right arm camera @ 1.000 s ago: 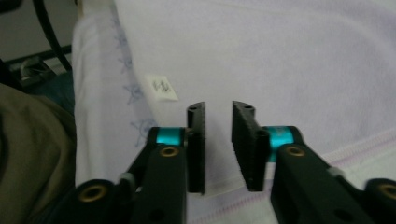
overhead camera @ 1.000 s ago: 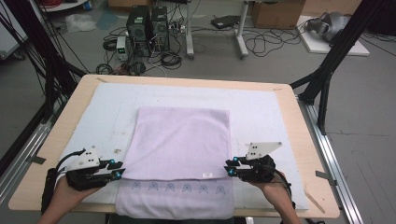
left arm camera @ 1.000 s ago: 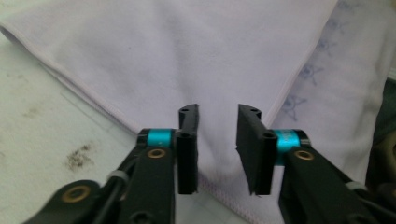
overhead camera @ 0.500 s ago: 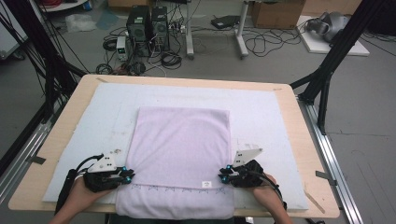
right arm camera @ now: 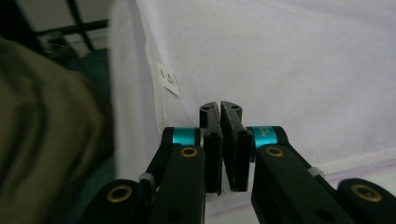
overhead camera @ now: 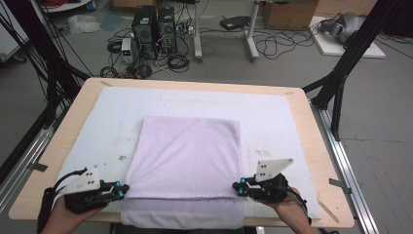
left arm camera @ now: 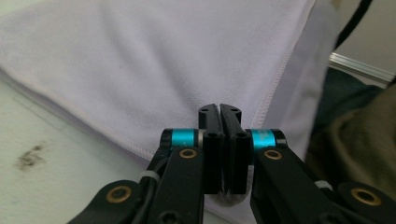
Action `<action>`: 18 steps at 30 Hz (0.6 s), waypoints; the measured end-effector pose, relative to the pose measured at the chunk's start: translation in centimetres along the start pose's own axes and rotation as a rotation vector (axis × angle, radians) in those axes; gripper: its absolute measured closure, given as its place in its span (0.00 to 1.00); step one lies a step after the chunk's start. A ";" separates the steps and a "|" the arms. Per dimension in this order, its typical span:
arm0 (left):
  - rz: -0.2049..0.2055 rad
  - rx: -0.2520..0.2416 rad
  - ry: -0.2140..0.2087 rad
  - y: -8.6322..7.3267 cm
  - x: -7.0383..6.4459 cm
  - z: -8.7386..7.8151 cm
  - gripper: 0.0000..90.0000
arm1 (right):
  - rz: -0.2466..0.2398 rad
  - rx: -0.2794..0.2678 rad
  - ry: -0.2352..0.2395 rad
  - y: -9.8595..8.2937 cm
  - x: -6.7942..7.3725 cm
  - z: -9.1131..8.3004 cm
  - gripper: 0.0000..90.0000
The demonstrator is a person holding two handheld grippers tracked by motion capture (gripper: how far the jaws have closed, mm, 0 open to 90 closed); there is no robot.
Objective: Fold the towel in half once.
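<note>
A lavender towel point(overhead camera: 190, 156) lies folded on the white mat point(overhead camera: 107, 112), and its near part hangs over the table's front edge. My left gripper point(overhead camera: 124, 189) is at the towel's near left corner. In the left gripper view its jaws point(left arm camera: 219, 108) are pressed together with a fold of the towel point(left arm camera: 140, 60) pinched low between them. My right gripper point(overhead camera: 237, 187) is at the near right corner. Its jaws point(right arm camera: 220, 106) are closed on the towel's hemmed edge point(right arm camera: 289, 60), beside a small white label point(right arm camera: 168, 80).
The mat covers a wooden table point(overhead camera: 63, 126), leaving bare wood at the rims. Black stand legs point(overhead camera: 341, 73) rise at the right and left of the table. Computers point(overhead camera: 153, 24), cables and a cardboard box point(overhead camera: 287, 12) sit on the floor beyond.
Both grippers have drawn slightly toward the person. The towel's top layer came with them and now covers the printed lower layer near the front edge.
</note>
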State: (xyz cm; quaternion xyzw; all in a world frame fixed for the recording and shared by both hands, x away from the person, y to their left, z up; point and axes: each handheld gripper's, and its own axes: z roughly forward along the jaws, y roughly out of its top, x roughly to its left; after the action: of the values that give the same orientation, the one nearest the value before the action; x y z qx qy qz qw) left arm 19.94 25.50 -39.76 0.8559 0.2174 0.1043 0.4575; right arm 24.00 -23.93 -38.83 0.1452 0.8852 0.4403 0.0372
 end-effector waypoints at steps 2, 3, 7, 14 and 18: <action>0.009 0.010 0.016 -0.2 -0.2 -0.1 0.85 | 0.010 -0.002 0.024 -0.5 0.6 0.1 0.88; 0.009 0.019 0.027 -0.2 0.0 0.1 0.80 | 0.018 0.005 0.023 -0.7 0.6 0.3 0.86; -0.010 0.017 0.058 0.2 1.4 1.4 0.72 | 0.057 0.003 -0.012 -0.9 -1.1 1.1 0.73; -0.060 0.003 0.174 2.2 6.5 4.6 0.64 | 0.169 0.006 -0.144 0.3 -7.7 2.2 0.50; -0.088 0.003 0.234 3.8 10.7 6.8 0.70 | 0.226 0.018 -0.196 1.5 -12.0 2.6 0.45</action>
State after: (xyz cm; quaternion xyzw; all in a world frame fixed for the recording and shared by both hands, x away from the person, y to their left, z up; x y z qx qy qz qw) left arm 33.02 23.64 -40.68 0.8282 0.3068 0.1828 0.4319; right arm 36.34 -24.50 -39.97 0.2867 0.8593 0.4174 0.0724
